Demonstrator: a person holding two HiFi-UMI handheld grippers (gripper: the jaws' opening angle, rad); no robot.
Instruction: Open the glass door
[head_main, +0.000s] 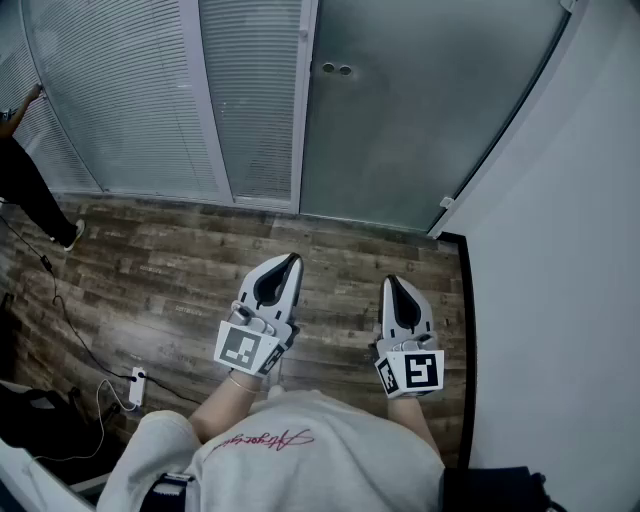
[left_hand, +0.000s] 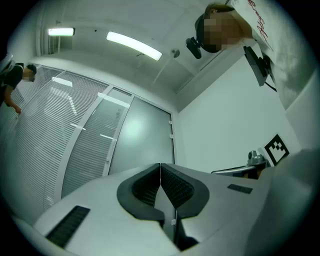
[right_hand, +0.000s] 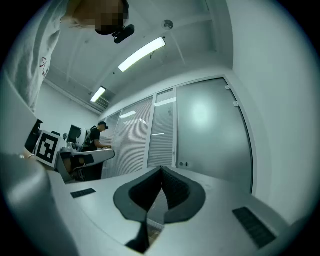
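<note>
The frosted glass door (head_main: 420, 110) stands closed ahead, between a slatted glass panel and the white wall; two small round fittings (head_main: 336, 69) sit near its left edge. It shows too in the left gripper view as the glass door (left_hand: 142, 137) and in the right gripper view as the glass door (right_hand: 212, 135) with the fittings (right_hand: 184, 164). My left gripper (head_main: 291, 262) and right gripper (head_main: 392, 284) hover over the wooden floor, well short of the door, both shut with nothing between the jaws. The left gripper (left_hand: 160, 166) tilts upward; the right gripper (right_hand: 161, 170) points about level.
Slatted glass panels (head_main: 130, 90) run left of the door. A white wall (head_main: 570, 260) closes the right side. A person in black (head_main: 25, 190) stands at far left. A power strip (head_main: 137, 386) and cables (head_main: 70, 330) lie on the wooden floor (head_main: 180, 270) at my left.
</note>
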